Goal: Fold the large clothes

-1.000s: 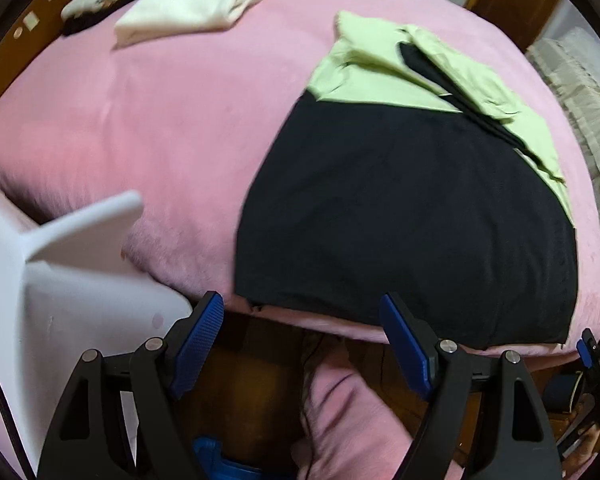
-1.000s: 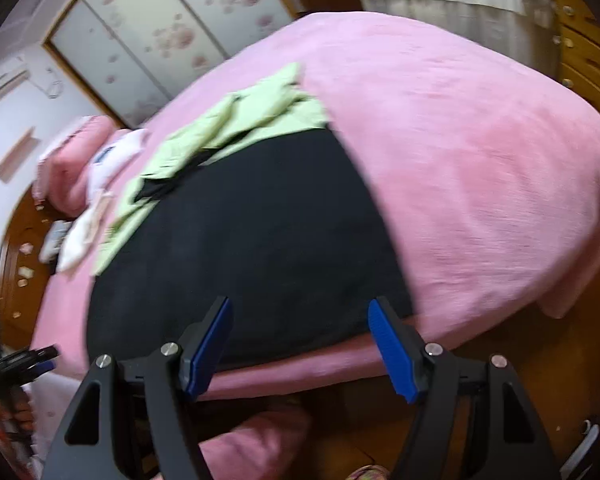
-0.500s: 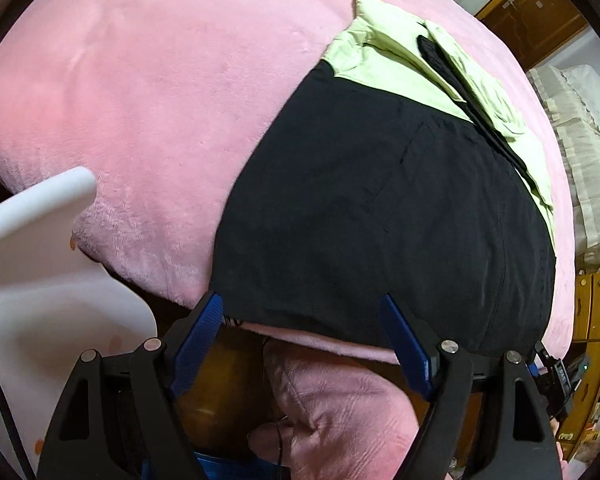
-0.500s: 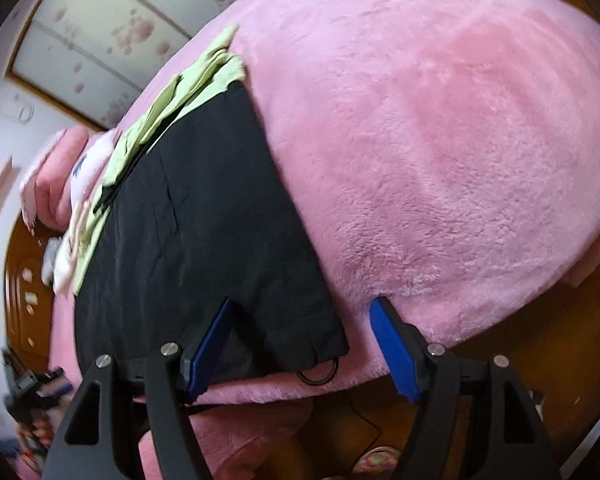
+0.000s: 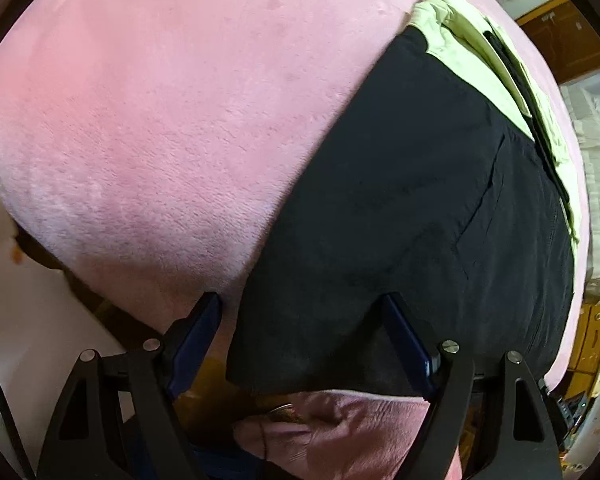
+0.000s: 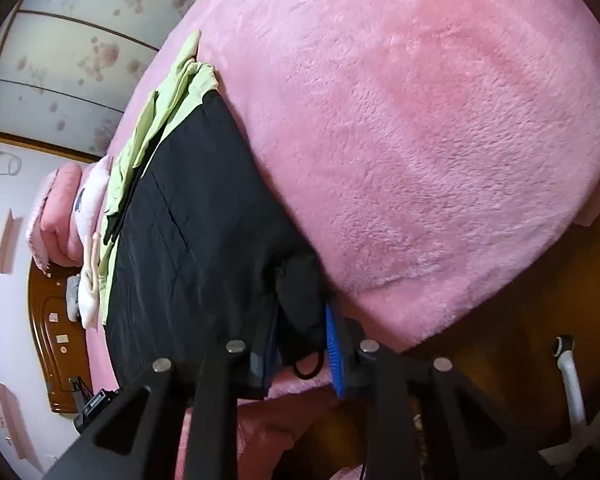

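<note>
A: Where do we find the garment?

B: We see the black and pale-green jacket (image 5: 420, 208) spread flat on the pink plush blanket (image 5: 160, 120) covering the bed, its black lower half nearest us and the green part at the far end. Its hem hangs slightly over the blanket's near edge.

A: And our left gripper (image 5: 300, 344)?

B: Its blue-padded jaws stand wide apart, one on each side of the jacket's near left hem corner. We cannot tell whether either pad touches the cloth.

A: The right gripper (image 6: 300, 340)?

B: From the right wrist view we see its jaws drawn close together on the jacket's (image 6: 188, 240) other hem corner, a bunched fold of black fabric pinched between the blue pads. A small black cord loop (image 6: 310, 364) dangles from that corner just below the pads.

A: Anything else nearby?

B: Folded pink bedding (image 6: 60, 208) lies at the bed's far end, near a wooden headboard (image 6: 56, 332).
</note>
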### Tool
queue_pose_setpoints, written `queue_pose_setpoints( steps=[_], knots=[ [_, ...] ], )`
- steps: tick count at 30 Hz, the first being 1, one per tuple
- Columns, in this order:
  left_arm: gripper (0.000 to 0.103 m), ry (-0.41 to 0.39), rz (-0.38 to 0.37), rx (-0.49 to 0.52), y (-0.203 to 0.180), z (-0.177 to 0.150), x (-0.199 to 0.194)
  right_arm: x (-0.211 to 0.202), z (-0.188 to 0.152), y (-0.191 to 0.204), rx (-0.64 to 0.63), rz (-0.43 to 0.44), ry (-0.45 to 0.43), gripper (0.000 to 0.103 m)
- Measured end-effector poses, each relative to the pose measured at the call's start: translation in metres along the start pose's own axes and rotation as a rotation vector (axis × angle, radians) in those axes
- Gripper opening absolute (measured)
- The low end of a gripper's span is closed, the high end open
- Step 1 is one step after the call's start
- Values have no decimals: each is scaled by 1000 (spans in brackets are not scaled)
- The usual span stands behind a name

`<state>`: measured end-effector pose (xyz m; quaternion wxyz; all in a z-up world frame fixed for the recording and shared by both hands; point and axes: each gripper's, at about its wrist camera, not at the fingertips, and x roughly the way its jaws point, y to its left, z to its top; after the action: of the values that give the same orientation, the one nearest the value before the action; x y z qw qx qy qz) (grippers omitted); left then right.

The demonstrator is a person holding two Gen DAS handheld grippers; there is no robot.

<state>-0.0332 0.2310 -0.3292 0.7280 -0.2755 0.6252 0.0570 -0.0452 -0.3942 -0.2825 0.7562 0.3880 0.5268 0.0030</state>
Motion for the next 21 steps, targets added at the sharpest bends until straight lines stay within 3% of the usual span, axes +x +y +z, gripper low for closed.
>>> queue_pose_setpoints(
  steps=[5,8,10,12,17,21],
  knots=[
    [80,-42,-45,-28,9,-5,2,-12,0,12,-22,56,17,18],
    [57,5,-61,-50,14,-17,1,-19,-1,15,31,103,31,18],
    [34,28,-55,-71,14,-19,-2,-24,-1,24,64,113,31,18],
    [26,49,-63,-133,15,-21,-7,-27,1,34,82,123,37,18],
    [15,126,-82,-333,16,-17,-18,-32,8,73,93,134,55,17],
    [12,140,-138,-370,-1,-14,-40,-37,17,98,116,169,46,17]
  ],
)
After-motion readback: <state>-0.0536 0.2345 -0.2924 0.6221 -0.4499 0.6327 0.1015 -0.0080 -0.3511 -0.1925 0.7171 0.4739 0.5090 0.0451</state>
